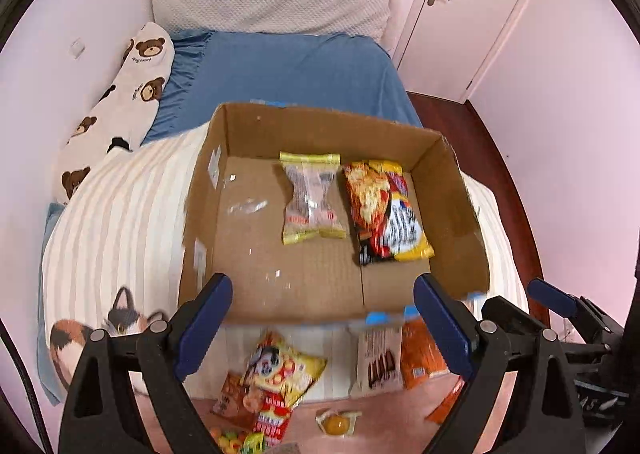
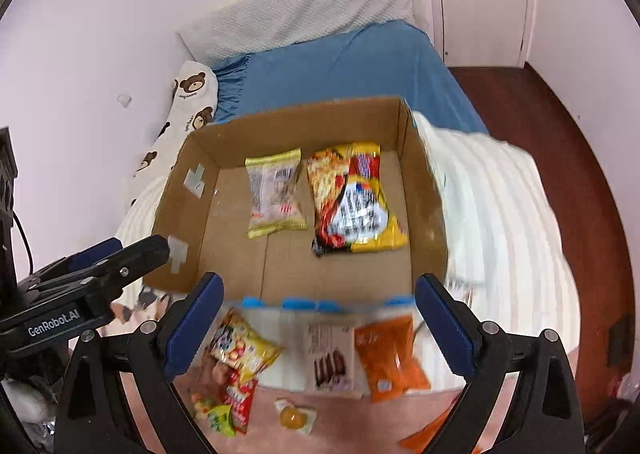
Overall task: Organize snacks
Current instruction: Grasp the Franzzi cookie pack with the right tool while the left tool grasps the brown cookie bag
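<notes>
The left tongs (image 1: pixel 322 324) stand wide apart and hold nothing; only air and the near edge of the box (image 1: pixel 460 190) show between the blue pads (image 1: pixel 204 322). The right tongs (image 2: pixel 320 324) are also spread wide and empty.

The box is open cardboard and lies on the bed (image 1: pixel 120 214), just beyond the tips of both tongs. Inside it, past the tongs and toward the far wall of the box, lie two snacks side by side: a clear packet (image 1: pixel 312 198) with yellow ends, and to its right a noodle bag (image 1: pixel 384 210) in red, yellow and black. The two lie close together; whether they touch I cannot tell. The left part of the box floor is bare cardboard.

On the near side of the box, below the tongs, more snacks lie loose. A yellow bag (image 1: pixel 286 368) is near the left finger of each tongs, lying over a red pack (image 1: pixel 272 420). A white pack (image 1: pixel 378 358) and an orange bag (image 1: pixel 422 358) lie just beside each other, closer to the right finger. A small jelly cup (image 1: pixel 338 422) sits between the fingers, nearest to the camera. The pictures are blurred, so print on the packs is not readable.

In the left view the right tongs show at the right edge; in the right view the left tongs show at the left edge.
</notes>
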`<state>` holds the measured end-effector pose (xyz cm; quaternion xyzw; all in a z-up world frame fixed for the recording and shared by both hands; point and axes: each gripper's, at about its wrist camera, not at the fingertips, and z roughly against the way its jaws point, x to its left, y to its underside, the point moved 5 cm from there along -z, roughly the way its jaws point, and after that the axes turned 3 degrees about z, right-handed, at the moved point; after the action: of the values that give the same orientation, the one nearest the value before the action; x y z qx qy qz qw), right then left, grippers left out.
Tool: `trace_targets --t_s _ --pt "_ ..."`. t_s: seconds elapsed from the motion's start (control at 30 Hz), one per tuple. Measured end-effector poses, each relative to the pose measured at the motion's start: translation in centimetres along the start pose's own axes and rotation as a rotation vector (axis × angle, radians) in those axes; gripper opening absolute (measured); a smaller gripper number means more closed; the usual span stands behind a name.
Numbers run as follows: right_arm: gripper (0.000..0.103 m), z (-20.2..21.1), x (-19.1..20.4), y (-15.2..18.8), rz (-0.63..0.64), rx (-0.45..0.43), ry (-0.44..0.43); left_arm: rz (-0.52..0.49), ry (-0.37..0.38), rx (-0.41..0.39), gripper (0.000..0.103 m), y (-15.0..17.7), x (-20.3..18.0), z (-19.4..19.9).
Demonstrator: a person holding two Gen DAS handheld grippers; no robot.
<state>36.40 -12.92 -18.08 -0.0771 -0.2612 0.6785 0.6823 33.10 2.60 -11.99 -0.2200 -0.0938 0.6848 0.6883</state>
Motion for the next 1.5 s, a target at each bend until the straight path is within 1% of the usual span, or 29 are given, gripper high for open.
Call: trace_targets --t_s 0.07,0.17,0.27,0.33,0.37,0.47,0.6,0.7,0.77,0.8,0.83,0.87,0.9,0.93,0.97,1.0,1.07,1.17,1.23,1.27,1.3,1.33,1.37,1.4,1.47,1.5 --pt "0.099 0.1 -0.4 1.5 -0.024 0.015 -0.011 -0.002 -0.013 0.007 0.093 1.2 0.6 0.2" --pt "0.099 -0.3 -1.1 4.2 -0.074 0.05 -0.028 0.004 -0.051 0.041 0.093 3.9 2.2 -0.3" --pt "0.099 -2.0 -1.8 7.2 -0.117 0.111 -0.038 -0.009 -0.124 0.099 0.093 7.4 4.2 -1.9" --pt "0.099 -3.4 -2.2 8.6 -0.138 0.152 -0.039 -0.004 -0.189 0.149 0.093 10.1 6.0 -3.6" --pt "0.099 -4.3 -2.3 9.4 -0.146 0.173 -0.04 0.002 -0.191 0.174 0.093 11.1 6.5 -4.4" --pt "0.099 -7.2 -2.4 11.1 -0.161 0.232 -0.037 0.024 -0.209 0.29 0.093 15.0 8.6 -7.5" --pt "0.099 -10.4 -1.8 11.9 -0.15 0.277 -0.023 0.043 -0.238 0.352 0.093 17.3 10.2 -9.9" --pt "0.098 -12.8 -1.3 12.2 -0.134 0.304 0.0 0.062 -0.251 0.373 0.093 18.0 11.4 -11.0" --pt "0.095 -14.2 -1.0 12.3 -0.133 0.323 0.013 0.072 -0.262 0.383 0.093 18.2 12.1 -11.4" --pt "0.091 -15.0 -0.8 12.6 -0.129 0.334 0.016 0.082 -0.255 0.387 0.093 18.3 12.4 -11.4" --pt "0.082 -15.6 -0.6 12.8 -0.125 0.343 0.018 0.09 -0.253 0.388 0.093 18.3 12.6 -11.4" --pt "0.079 -16.4 -0.3 13.1 -0.118 0.354 0.029 0.091 -0.251 0.386 0.093 18.4 12.8 -11.3" --pt "0.073 -16.8 -0.2 13.4 -0.114 0.364 0.036 0.081 -0.25 0.385 0.093 18.5 12.9 -11.4" --pt "0.064 -17.3 -0.2 13.8 -0.112 0.375 0.035 0.072 -0.253 0.386 0.093 18.6 13.1 -11.4" --pt "0.061 -17.7 -0.1 14.2 -0.112 0.389 0.031 0.058 -0.255 0.387 0.093 18.6 13.2 -11.6" --pt "0.061 -18.1 0.0 14.9 -0.11 0.405 0.027 0.042 -0.25 0.39 0.093 18.5 13.1 -11.8" --pt "0.061 -18.1 0.0 15.5 -0.095 0.406 0.034 0.008 -0.232 0.408 0.093 18.5 12.9 -12.5" --pt "0.061 -17.6 -0.2 16.8 -0.082 0.43 0.034 -0.039 -0.189 0.438 0.093 18.7 12.2 -13.6" --pt "0.061 -17.1 -0.6 17.7 -0.084 0.448 0.032 -0.067 -0.176 0.453 0.093 18.8 12.0 -14.4" --pt "0.061 -16.8 -1.0 18.3 -0.083 0.46 0.034 -0.071 -0.17 0.451 0.09 18.9 12.1 -14.7" --pt "0.061 -16.6 -1.2 18.8 -0.085 0.471 0.032 -0.065 -0.171 0.444 0.08 18.8 12.3 -14.9" --pt "0.061 -16.4 -1.4 19.2 -0.087 0.478 0.032 -0.048 -0.17 0.442 0.077 18.7 12.7 -15.1" --pt "0.061 -16.3 -1.6 19.6 -0.087 0.485 0.037 -0.022 -0.17 0.441 0.07 18.3 13.1 -15.2" --pt "0.061 -16.1 -1.9 20.1 -0.087 0.49 0.041 0.027 -0.172 0.433 0.062 18.1 13.9 -15.1" --pt "0.061 -15.9 -2.2 20.7 -0.095 0.496 0.05 0.102 -0.18 0.425 0.056 17.5 15.5 -14.9" --pt "0.061 -15.9 -2.2 20.8 -0.099 0.497 0.051 0.137 -0.18 0.418 0.056 17.1 16.4 -14.8"
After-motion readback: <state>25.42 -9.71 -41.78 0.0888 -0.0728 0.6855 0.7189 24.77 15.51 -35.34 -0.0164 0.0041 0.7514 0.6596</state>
